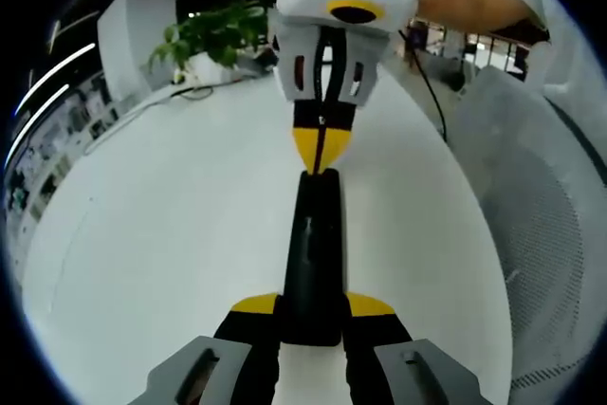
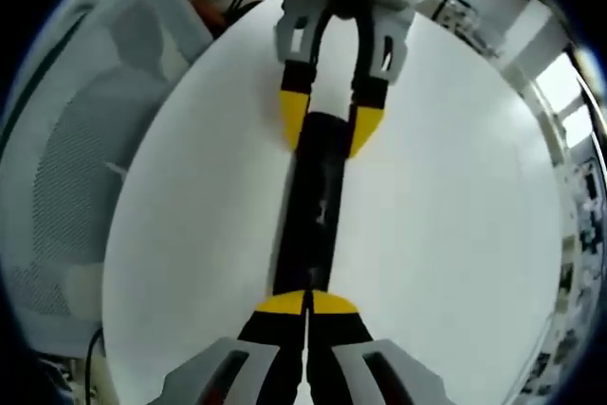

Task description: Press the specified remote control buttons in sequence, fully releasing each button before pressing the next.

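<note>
A long black remote control (image 1: 313,253) lies on the white table (image 1: 161,234). My left gripper (image 1: 313,306) is shut on its near end, one yellow tip on each side. From across the table my right gripper (image 1: 321,144) comes in shut, its joined yellow tips resting on the remote's far end. In the right gripper view the remote (image 2: 313,206) runs up the middle. My right gripper (image 2: 305,303) has its tips together on the remote's near end there. My left gripper (image 2: 329,122) clasps the far end. No buttons can be made out.
The table (image 2: 455,234) is round and white. A potted plant (image 1: 213,35) stands at its far edge, and a black cable (image 1: 432,92) trails off the side. A grey mesh chair (image 1: 541,206) stands close by. A person's arm (image 1: 484,2) holds the right gripper.
</note>
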Demonstrator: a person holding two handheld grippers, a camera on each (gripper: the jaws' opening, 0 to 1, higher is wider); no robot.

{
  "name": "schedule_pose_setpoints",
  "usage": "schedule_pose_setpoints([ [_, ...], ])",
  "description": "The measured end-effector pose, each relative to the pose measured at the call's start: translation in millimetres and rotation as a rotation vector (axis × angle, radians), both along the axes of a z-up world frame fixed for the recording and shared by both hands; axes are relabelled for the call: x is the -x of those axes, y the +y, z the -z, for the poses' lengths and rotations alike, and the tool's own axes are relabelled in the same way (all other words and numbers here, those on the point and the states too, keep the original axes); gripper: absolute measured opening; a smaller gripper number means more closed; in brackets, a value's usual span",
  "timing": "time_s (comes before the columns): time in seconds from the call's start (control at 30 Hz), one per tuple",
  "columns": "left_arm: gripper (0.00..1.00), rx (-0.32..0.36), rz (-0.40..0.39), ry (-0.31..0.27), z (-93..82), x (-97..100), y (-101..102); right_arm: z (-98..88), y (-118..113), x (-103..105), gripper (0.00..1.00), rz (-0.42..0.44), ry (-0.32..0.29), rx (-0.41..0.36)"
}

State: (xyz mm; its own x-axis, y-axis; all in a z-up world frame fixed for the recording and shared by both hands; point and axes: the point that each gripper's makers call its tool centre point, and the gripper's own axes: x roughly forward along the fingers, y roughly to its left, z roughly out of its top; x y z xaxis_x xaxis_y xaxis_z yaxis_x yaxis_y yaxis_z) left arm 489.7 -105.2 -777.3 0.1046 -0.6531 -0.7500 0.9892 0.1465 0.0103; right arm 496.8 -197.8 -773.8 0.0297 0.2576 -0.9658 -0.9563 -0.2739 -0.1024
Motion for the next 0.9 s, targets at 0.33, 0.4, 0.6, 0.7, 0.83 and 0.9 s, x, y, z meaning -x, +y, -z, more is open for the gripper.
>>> schedule_pose_setpoints([
  [0.33, 0.24, 0.006, -0.006, 0.001, -0.1, -0.9, 0.4, -0.3, 0.2, -0.6, 0.0, -0.003, -0.004, -0.013],
  [0.4, 0.24, 0.005, -0.005, 0.001, -0.1, -1.0, 0.4, -0.4, 0.5, -0.6, 0.0, -0.005, -0.006, -0.008],
  [0.6, 0.24, 0.007, -0.007, 0.001, -0.1, -1.1, 0.2, -0.4, 0.2, -0.7, 0.0, -0.001, -0.009, -0.006],
  [0.7, 0.24, 0.008, -0.007, 0.001, -0.1, -1.1, 0.0, -0.3, 0.2, -1.0, 0.0, -0.004, -0.012, -0.003],
  [0.83, 0.24, 0.005, -0.006, 0.001, -0.3, -1.1, -0.5, -0.6, 0.2, -1.2, 0.0, -0.004, -0.015, -0.006],
  [0.9, 0.24, 0.004, -0.006, 0.001, -0.3, -1.1, -0.6, -0.8, 0.3, -1.3, 0.0, 0.009, -0.018, -0.018],
])
